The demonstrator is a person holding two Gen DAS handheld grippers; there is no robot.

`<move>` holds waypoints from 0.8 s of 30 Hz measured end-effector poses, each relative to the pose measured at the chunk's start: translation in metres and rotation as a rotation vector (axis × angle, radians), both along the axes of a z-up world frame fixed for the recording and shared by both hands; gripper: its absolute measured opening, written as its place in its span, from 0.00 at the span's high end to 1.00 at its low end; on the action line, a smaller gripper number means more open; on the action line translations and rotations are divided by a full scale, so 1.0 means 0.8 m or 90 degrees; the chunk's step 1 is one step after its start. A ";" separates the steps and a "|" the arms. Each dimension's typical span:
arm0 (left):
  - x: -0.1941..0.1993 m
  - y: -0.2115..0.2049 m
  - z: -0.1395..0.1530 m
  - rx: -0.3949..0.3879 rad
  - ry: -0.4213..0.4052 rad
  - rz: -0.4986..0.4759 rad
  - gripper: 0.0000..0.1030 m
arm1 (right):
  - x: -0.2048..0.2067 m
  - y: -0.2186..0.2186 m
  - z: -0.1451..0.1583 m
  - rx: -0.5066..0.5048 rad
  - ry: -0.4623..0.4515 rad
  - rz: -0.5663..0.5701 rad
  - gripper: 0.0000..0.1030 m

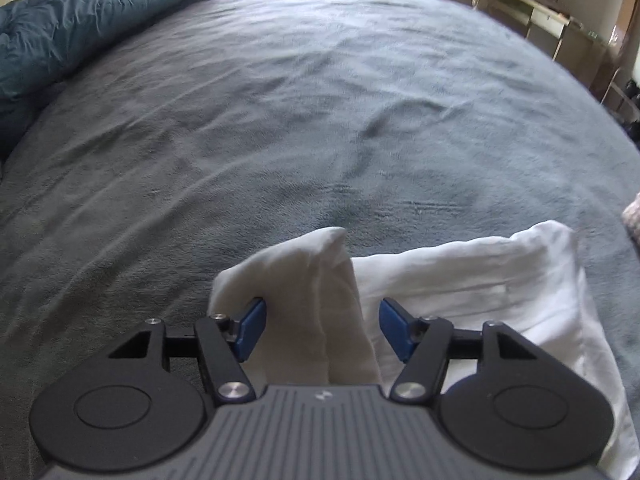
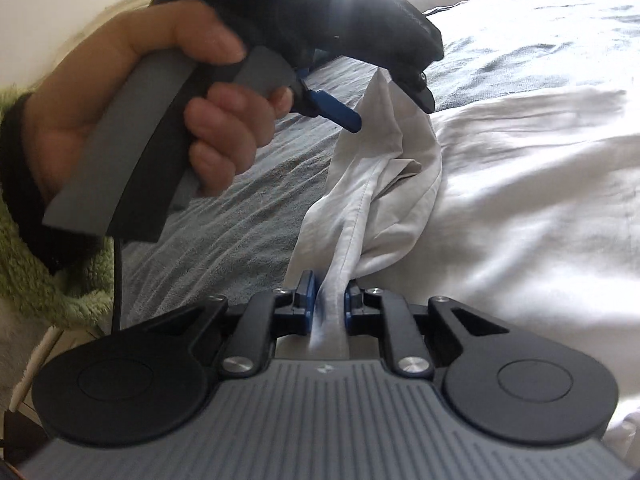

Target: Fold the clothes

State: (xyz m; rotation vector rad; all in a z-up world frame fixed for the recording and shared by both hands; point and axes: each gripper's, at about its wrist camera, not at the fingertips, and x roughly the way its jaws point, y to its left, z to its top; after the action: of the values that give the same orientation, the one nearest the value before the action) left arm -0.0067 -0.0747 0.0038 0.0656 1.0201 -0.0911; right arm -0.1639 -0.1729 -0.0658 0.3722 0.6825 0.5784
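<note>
A bunched dark-teal quilted duvet [image 1: 80, 20] lies at ten o'clock in the left wrist view, at the far edge of the bed covered by a wrinkled grey fleece blanket [image 1: 280, 120]. At six o'clock the left gripper [image 1: 322, 330] has its blue-padded fingers [image 1: 253, 330] spread apart, with a raised fold of the white cotton garment [image 1: 480, 280] standing between them; whether either pad touches the cloth is unclear. The rest of the garment lies flat on the blanket toward four o'clock. At two o'clock, beyond the bed, stands a pale metal-framed shelf [image 1: 540, 12].

In the right wrist view, a person's hand [image 2: 132, 92], with a fuzzy green sleeve [image 2: 48, 272] at eight o'clock, grips the grey handle of the left gripper [image 2: 394, 110] at eleven o'clock, and its fingers stand apart around the top of a hanging strip of the garment [image 2: 380, 184]. At six o'clock the right gripper [image 2: 329, 304] is clamped on the lower end of that strip. From three to five o'clock the garment spreads wide over the bed.
</note>
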 end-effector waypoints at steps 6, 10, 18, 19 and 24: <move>0.018 -0.013 -0.014 0.033 0.017 0.030 0.44 | 0.002 -0.010 -0.003 0.010 -0.003 -0.003 0.88; 0.021 -0.003 -0.016 0.016 0.009 0.053 0.59 | 0.003 -0.018 -0.004 0.018 -0.003 -0.005 0.88; 0.014 0.033 -0.006 -0.046 -0.010 0.085 0.93 | 0.003 -0.029 0.000 0.020 -0.011 -0.022 0.92; 0.011 0.037 -0.002 -0.052 -0.016 0.087 0.93 | 0.002 -0.029 0.002 0.020 -0.014 -0.026 0.94; -0.005 0.038 0.030 -0.076 -0.056 0.075 0.94 | -0.018 -0.049 0.011 0.027 -0.031 -0.048 0.96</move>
State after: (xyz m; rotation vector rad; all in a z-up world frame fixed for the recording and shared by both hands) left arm -0.0108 -0.0440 0.0275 -0.0984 0.9267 -0.0410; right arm -0.1785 -0.2123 -0.0569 0.4210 0.6068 0.5291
